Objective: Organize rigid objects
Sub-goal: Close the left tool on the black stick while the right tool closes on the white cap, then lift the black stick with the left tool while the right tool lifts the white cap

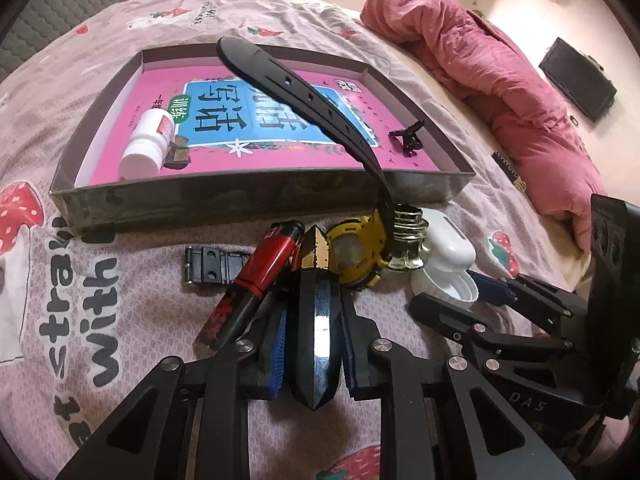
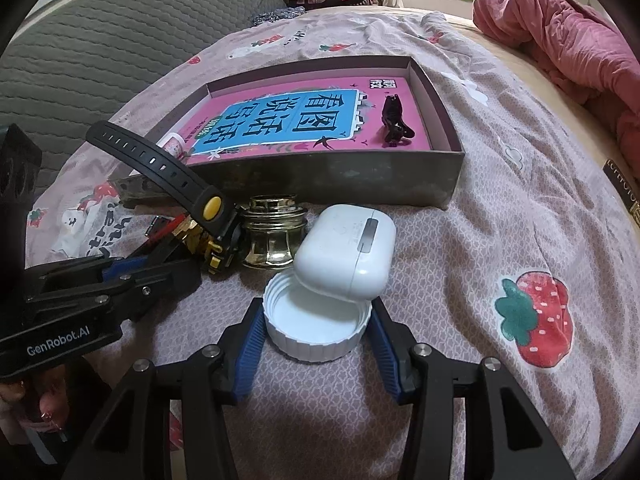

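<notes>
My left gripper (image 1: 314,344) is shut on a black faceted tube with a gold tip (image 1: 318,320) lying on the bedsheet. Beside it lie a red and black tube (image 1: 256,276), a yellow watch (image 1: 356,248) with its black strap (image 1: 296,88) arching up over the tray, a brass lamp base (image 2: 272,236), and a white earbud case (image 2: 344,252). My right gripper (image 2: 316,332) has its blue pads (image 2: 250,344) on both sides of a white screw cap (image 2: 316,328). The grey tray (image 1: 256,196) holds a pink book (image 1: 224,120), a white pill bottle (image 1: 148,144) and a black clip (image 1: 408,140).
A pink duvet (image 1: 500,80) is bunched at the right of the bed. A grey quilted cushion (image 2: 100,40) lies at the left. A black hinged strap piece (image 1: 208,264) lies on the sheet left of the tubes. The right gripper body (image 1: 520,320) sits close at the left gripper's right.
</notes>
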The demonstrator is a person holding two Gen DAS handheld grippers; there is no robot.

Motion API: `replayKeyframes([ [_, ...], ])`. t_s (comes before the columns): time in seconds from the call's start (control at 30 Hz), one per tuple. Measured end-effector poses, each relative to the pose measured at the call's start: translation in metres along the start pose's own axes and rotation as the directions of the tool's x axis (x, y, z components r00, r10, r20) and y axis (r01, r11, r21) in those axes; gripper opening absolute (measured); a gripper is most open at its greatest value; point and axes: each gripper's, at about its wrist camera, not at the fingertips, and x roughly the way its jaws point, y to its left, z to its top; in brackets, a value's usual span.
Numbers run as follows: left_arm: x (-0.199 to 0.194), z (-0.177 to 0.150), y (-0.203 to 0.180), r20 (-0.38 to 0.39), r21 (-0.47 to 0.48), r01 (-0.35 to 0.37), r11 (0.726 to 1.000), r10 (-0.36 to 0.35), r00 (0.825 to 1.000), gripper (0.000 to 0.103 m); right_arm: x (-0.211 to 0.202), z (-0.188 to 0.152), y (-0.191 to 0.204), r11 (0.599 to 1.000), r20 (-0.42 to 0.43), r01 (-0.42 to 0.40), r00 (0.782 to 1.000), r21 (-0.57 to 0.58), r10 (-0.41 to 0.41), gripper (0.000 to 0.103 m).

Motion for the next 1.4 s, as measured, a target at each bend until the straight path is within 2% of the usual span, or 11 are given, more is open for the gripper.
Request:
replayKeyframes([
  [0.5,-0.018,-0.007,0.0,0.014,0.015,0.002,1.0,-0.003,1.0,0.023,-0.021,-0.007,0.01,0.999,0.014,-0.021,1.0,-0.031,0.021,0.05],
  [1.4,-0.048,-0.007,0.002,0.082,0.023,-0.024,0.999,0.022,0.996,0.023,-0.05,-0.002,0.015,0.997,0.132,-0.002,0.991,-0.075,0.012,0.05],
])
